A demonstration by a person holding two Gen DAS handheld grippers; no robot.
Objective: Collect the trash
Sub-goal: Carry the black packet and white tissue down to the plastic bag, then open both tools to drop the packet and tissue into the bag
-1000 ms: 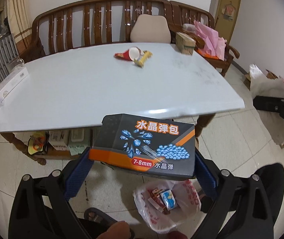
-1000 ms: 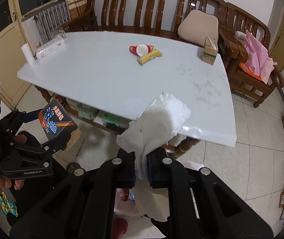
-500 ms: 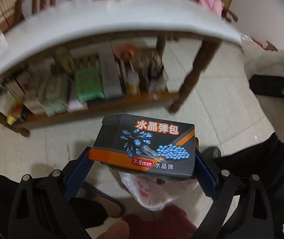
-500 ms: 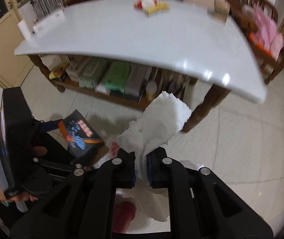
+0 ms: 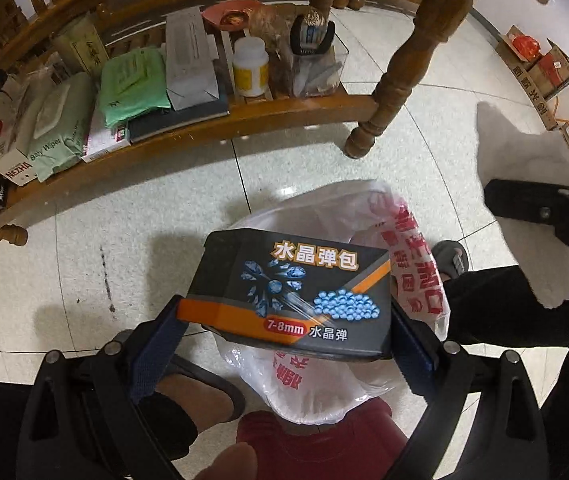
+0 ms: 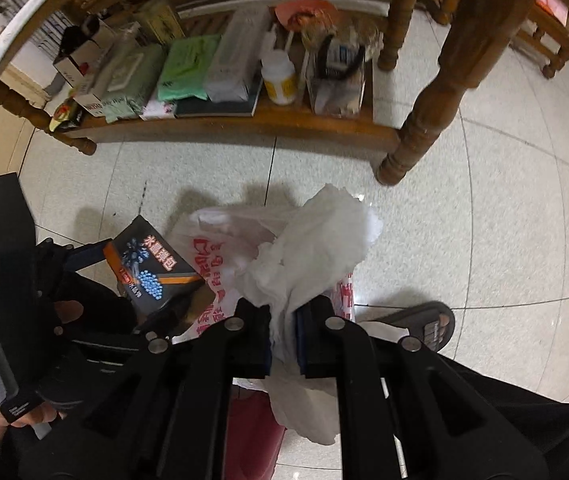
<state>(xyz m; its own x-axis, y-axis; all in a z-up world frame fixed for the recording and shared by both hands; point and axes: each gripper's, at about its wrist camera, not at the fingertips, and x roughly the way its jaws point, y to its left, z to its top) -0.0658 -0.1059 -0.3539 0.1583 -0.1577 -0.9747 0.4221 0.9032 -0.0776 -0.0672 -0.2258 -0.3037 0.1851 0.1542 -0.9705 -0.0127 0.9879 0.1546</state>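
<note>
left claw [image 5: 284,316] clamps our dark box [image 5: 296,288] just above the plastic bag [image 5: 364,216]. right claw [image 6: 283,320] pinches our crumpled tissue [image 6: 316,256] over the same bag. neither piece is dropped yet; we judge both releases remain.

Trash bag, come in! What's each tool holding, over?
Left tool shut on black box. Right tool shut on white tissue. Both over trash bag. Nothing blocking.
</note>
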